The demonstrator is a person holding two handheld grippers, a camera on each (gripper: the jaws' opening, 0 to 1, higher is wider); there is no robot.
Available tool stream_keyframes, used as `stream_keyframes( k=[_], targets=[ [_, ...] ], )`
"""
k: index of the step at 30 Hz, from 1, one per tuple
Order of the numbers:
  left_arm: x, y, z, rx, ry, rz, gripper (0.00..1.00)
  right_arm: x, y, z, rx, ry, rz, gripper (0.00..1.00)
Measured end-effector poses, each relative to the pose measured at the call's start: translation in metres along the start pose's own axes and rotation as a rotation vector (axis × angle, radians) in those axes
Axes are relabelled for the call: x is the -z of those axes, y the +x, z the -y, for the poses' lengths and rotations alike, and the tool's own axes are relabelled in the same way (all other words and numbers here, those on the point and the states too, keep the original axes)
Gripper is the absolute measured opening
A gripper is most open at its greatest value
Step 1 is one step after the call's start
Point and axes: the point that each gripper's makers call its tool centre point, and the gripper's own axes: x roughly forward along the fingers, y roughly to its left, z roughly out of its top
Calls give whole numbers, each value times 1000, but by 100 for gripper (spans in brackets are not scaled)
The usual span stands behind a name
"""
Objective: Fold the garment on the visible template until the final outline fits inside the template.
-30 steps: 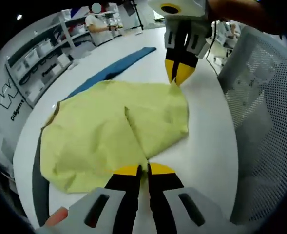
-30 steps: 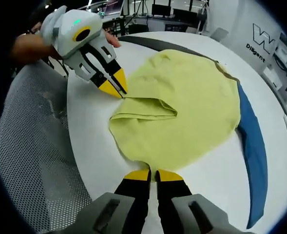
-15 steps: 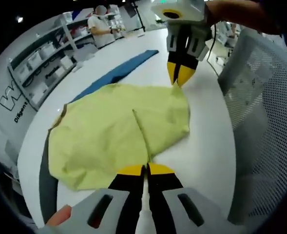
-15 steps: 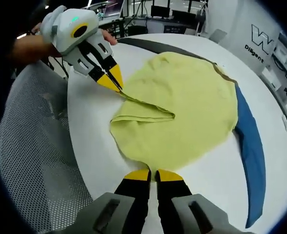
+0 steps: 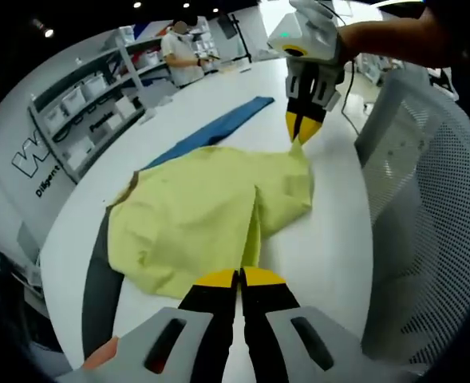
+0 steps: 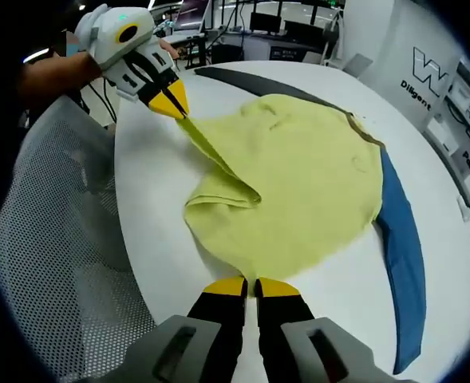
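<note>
2 grippers pinch opposite edges of the yellow garment point(image 5: 203, 219) on the white table point(image 5: 330, 239). In the left gripper view, the left gripper point(image 5: 239, 279) is clamped on the near hem, a taut ridge of cloth rising from its tips, and the right gripper point(image 5: 302, 132) nips the far edge. In the right gripper view, the right gripper's jaws are closed on the near hem. The garment partly covers the blue template point(image 6: 400, 239), whose dark end point(image 5: 99, 279) shows at left. A mesh chair point(image 5: 426, 215) stands beside the table.
</note>
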Motion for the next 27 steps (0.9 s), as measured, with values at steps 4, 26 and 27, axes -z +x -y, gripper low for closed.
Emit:
stream_keyframes(
  k=[4,26,27],
  targets=[
    [10,-10,2,7,3,-10,0,1,-3,-2,-2,-9,-5,1],
    [83,-39,4,41,-114,-84,0,31,-8,1,-9,-45,-93,1],
    [88,-40,3,40,-121,-89,0,34,-8,2,-7,-49,-103,1]
  ],
)
